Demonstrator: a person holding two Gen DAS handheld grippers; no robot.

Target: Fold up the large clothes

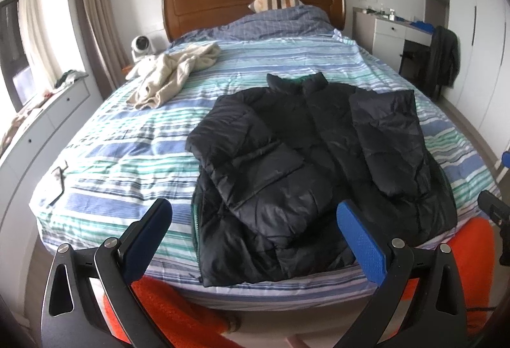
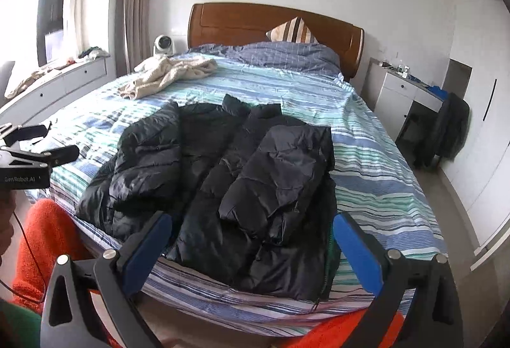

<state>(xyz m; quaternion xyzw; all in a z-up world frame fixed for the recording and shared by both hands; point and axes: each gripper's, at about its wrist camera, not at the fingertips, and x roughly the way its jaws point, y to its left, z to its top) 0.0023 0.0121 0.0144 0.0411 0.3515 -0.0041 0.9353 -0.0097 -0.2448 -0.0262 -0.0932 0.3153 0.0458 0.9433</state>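
Black puffer jacket (image 1: 318, 156) flat on striped bed (image 1: 134, 137), both sleeves folded over the front, directly ahead of and between the spread, empty jaws of left gripper (image 1: 255, 230) and right gripper (image 2: 253, 239), untouched by either.

black jacket (image 1: 306, 156), blue-green striped bedspread (image 1: 134, 150)

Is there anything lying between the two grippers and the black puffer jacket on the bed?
Nothing visible. The black puffer jacket lies directly ahead of the left gripper and right gripper, both open; the beige garment lies far off.
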